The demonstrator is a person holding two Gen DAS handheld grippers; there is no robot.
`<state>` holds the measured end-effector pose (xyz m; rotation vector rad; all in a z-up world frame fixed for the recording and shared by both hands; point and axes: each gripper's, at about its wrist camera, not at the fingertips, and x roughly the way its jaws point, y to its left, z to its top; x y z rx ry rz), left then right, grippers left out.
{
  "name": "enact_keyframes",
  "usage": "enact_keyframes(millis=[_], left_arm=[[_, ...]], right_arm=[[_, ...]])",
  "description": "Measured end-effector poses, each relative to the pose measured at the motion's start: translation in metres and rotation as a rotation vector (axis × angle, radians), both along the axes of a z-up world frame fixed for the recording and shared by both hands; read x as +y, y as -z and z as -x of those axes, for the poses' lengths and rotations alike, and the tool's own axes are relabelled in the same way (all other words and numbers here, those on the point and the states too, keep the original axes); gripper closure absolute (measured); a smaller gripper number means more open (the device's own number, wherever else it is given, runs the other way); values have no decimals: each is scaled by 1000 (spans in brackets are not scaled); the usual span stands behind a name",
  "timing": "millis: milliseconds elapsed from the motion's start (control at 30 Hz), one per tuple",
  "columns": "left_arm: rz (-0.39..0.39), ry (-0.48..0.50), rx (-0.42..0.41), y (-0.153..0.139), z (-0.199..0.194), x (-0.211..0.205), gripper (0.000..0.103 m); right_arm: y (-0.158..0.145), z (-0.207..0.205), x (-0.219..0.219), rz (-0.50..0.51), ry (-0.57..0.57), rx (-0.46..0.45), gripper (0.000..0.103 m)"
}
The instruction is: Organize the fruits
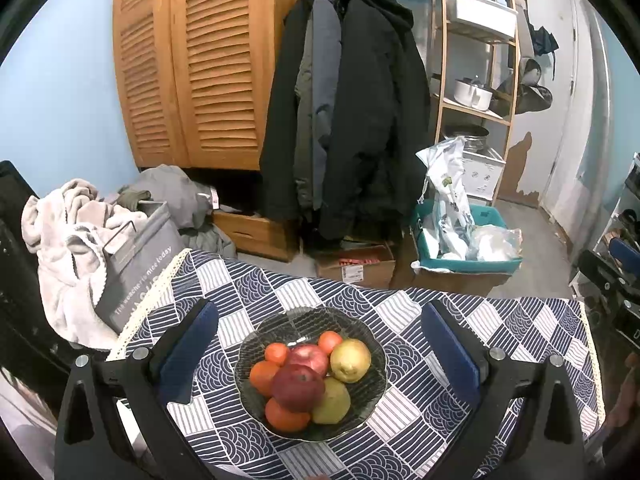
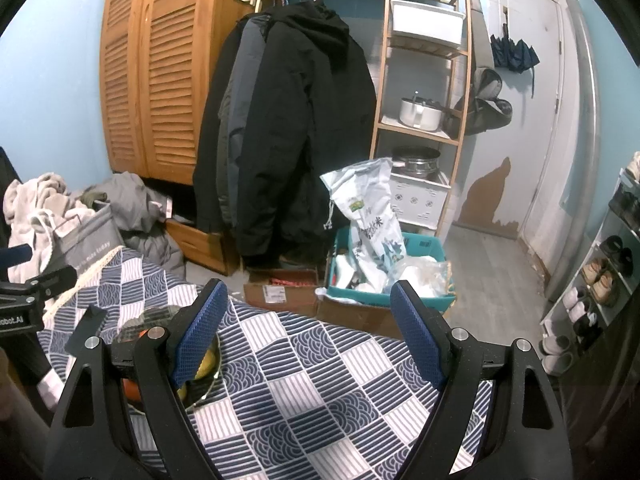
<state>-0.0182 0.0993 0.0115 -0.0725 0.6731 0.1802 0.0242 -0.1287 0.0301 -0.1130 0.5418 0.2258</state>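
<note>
Left gripper [image 1: 320, 344] spread wide, nothing held, fingers flanking the glass fruit bowl [image 1: 362, 394]. Bowl holds red apples [image 1: 298, 386], oranges [image 1: 264, 376], yellow pears [image 1: 351, 360], mid tablecloth [image 1: 520, 344]. Right gripper [image 2: 310, 332] also agape, empty, over bare cloth; bowl at its left.

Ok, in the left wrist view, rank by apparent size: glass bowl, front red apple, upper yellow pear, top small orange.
1. glass bowl
2. front red apple
3. upper yellow pear, nearly apple-sized, so that order is unsure
4. top small orange
</note>
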Motion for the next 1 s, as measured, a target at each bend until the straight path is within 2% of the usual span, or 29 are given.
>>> enact_keyframes(millis=[1000], left_arm=[[-3,11,3,-5,-2,-5,1]], right_arm=[[-1,-1,-6,6,0,0,20]])
